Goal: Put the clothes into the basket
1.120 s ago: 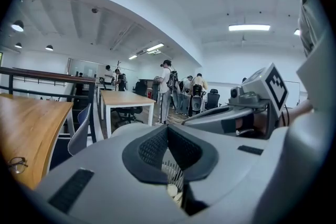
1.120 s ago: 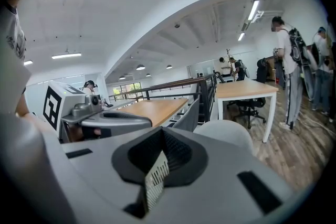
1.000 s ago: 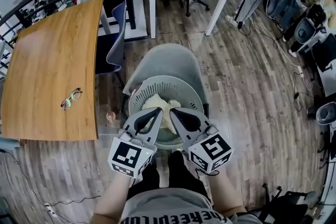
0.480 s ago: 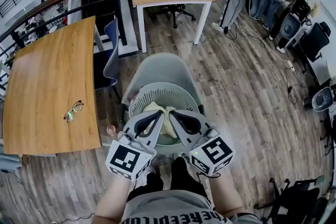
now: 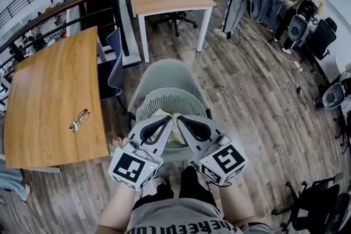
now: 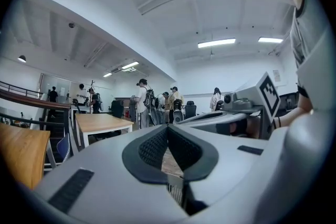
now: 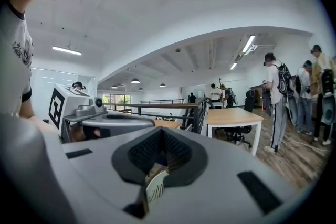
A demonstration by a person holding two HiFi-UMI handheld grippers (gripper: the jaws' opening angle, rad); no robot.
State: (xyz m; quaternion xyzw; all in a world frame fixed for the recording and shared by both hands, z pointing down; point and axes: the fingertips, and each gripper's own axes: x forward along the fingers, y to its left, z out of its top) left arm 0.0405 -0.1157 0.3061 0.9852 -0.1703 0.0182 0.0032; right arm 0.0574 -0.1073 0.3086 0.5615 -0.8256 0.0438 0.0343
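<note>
Both shut and empty: left tongs [image 5: 163, 120], right tongs [image 5: 182, 119] | clothes [image 5: 174, 131] lie in basket [image 5: 164, 95], just under the two tips, between them | both tongs just as near | task looks done

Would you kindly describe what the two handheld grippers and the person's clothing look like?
The left gripper and right gripper are light grey moulded shells, their fingers lined in textured black. Each carries a white cube printed with black square markers. The person wears a pale short-sleeved T-shirt.
</note>
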